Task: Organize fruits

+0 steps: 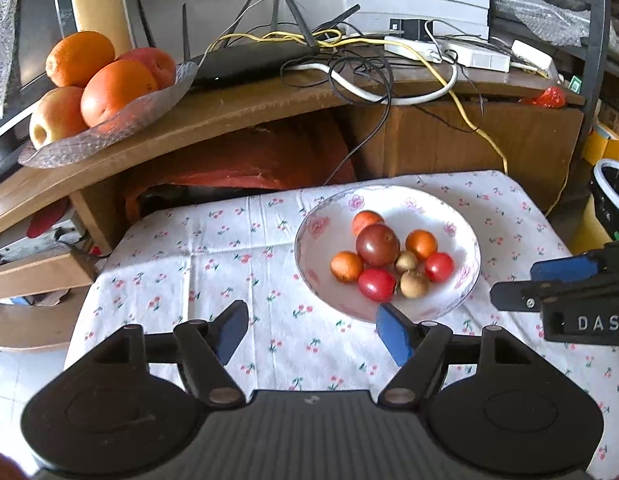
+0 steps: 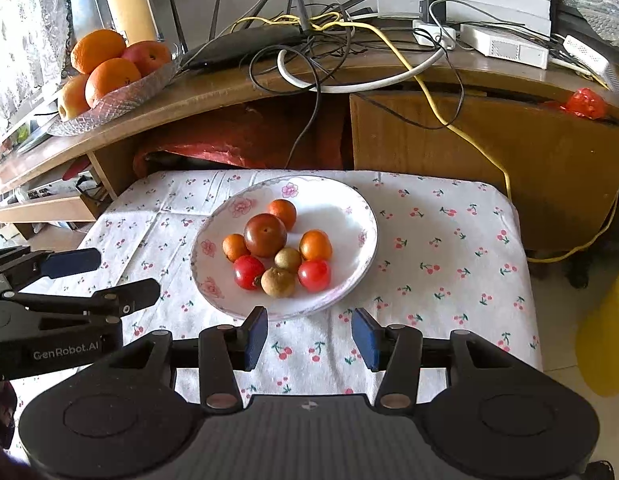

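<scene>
Left wrist view: we see the left gripper with its blue pads spread wide and nothing between them, hanging over the cherry-print tablecloth.
Fruit from the left tongs: the floral plate lies ahead and to the right; its near rim sits just beyond the right pad, so we would have to swing rightward.
Other tool: the right gripper enters at the right edge, beside the plate.

Right wrist view: we see the right gripper released as well, jaws apart and empty.
Fruit from the right tongs: the plate's near rim lies straight ahead, just beyond the pads, slightly left of centre.
Contents: a dark tomato, small oranges, red cherry tomatoes and brown longans, touching in a cluster; all roundish, so no long axis to align.
Nearer hand: we judge the right one better lined up.
Likely destination: the glass fruit dish on the wooden shelf, well apart to the upper left; we cannot be sure.
</scene>
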Demonstrator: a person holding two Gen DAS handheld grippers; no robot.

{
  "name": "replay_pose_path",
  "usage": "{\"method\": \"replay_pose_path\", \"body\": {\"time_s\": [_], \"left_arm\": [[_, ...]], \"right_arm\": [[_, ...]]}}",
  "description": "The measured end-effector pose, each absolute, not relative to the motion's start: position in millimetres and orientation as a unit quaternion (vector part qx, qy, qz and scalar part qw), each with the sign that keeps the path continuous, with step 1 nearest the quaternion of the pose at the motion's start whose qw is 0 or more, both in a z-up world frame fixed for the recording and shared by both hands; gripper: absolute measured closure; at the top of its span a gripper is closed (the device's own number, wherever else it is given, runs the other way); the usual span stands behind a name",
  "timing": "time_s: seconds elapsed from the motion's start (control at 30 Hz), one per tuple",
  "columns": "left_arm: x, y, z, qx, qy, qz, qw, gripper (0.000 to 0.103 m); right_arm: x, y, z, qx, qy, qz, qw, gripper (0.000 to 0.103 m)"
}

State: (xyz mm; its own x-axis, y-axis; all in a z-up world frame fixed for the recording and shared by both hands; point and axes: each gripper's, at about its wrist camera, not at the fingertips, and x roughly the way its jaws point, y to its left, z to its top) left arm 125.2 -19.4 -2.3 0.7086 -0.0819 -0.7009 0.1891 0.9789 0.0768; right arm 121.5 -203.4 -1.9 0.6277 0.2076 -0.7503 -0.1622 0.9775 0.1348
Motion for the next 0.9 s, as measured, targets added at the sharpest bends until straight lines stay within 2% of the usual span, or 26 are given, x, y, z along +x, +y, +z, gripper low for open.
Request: {"method": "replay_pose_path", "body": {"time_s": [0.1, 0.43, 0.9], "left_arm": [[117.1, -17.5, -3.5, 0.072, 0.371, -0.058, 0.924, 0.016], [94.5, -21.5, -5.8, 0.085, 0.366, -0.035, 0.926, 0.0], [68.5, -22.8, -3.4, 0.081, 0.362, -0.033, 0.928, 0.0]], "right_arm": [[116.4, -203.1, -3.0, 0.027, 0.423, 0.101, 0.9, 0.06], [90.6, -198.7, -6.2, 0.023, 0.429, 0.093, 0.898, 0.059], [64.7, -198.8, -4.8, 0.031, 0.429, 0.081, 0.899, 0.058]]}}
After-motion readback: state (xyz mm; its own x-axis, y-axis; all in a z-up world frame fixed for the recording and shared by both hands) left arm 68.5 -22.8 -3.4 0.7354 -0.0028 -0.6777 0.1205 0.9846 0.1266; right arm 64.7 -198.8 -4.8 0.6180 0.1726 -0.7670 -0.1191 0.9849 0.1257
